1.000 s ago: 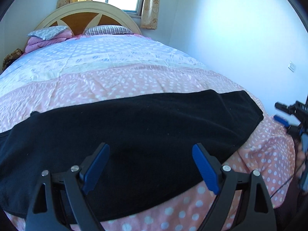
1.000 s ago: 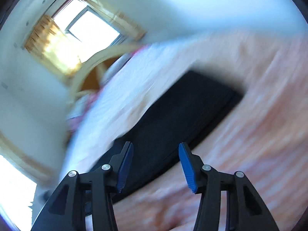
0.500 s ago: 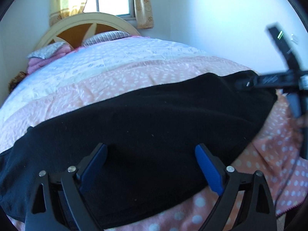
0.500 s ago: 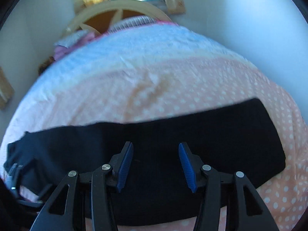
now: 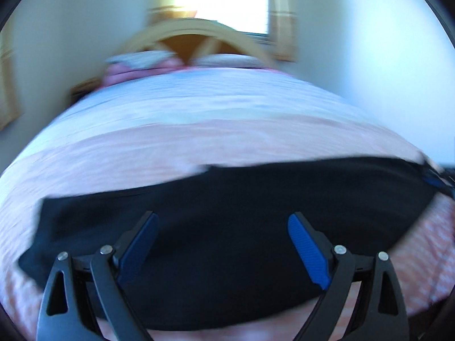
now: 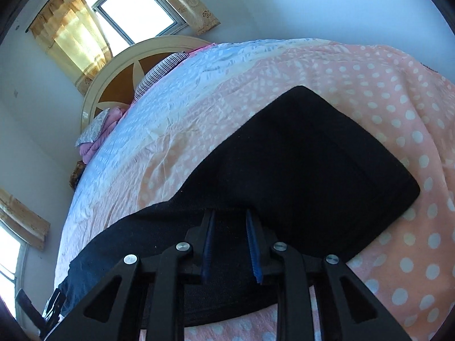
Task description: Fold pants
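We see the black pants (image 6: 298, 164) spread flat across the foot of the bed (image 6: 199, 108), over its pink dotted cover, a folded band lying from nine to three o'clock in the left wrist view. Our right gripper (image 6: 231, 241) is closing over a raised ridge of the cloth near the band's near edge, the fabric between its blue pads but seemingly not yet pinched, likely to lift it for the next fold. Our left gripper (image 5: 223, 251) hangs wide open and empty above the pants, in a blurred frame.
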